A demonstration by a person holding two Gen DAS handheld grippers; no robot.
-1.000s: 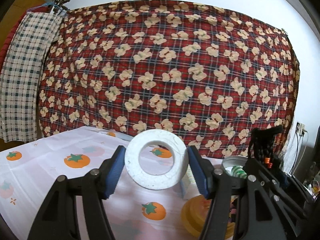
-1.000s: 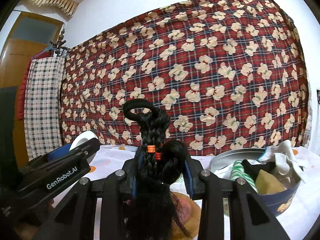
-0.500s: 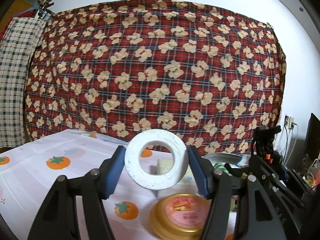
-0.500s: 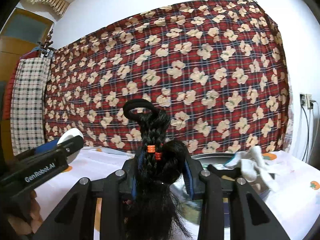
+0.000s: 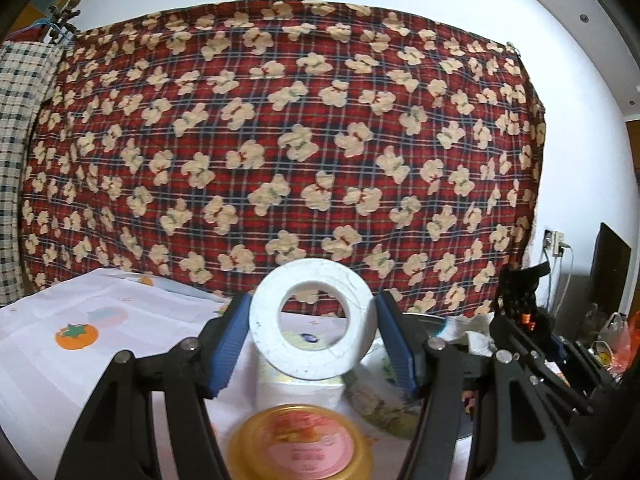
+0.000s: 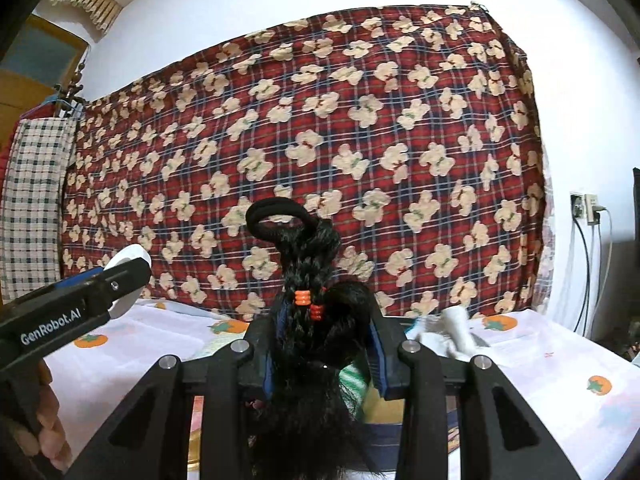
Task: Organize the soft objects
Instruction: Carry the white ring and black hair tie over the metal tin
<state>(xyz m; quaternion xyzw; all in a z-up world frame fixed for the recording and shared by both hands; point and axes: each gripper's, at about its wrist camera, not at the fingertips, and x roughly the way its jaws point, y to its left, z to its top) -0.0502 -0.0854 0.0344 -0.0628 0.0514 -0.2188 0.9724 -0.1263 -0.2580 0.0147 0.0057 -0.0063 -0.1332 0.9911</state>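
My left gripper is shut on a white foam ring, held upright between its blue pads above the table. A black braided hairpiece with orange beads and a black elastic loop on top stands up between the blue pads of my right gripper, which is shut on it. The left gripper with the ring's white edge shows at the left of the right wrist view. The right gripper and hairpiece show at the right of the left wrist view.
A white tablecloth with orange fruit prints covers the table. Below the ring sit a yellow round tin with a pink lid and a pale box. A bowl of cloths lies behind the right gripper. A red plaid blanket hangs behind.
Both grippers have moved to the right along the table with their loads. The yellow tin now lies below the ring, and the bowl sits closer behind the right gripper.
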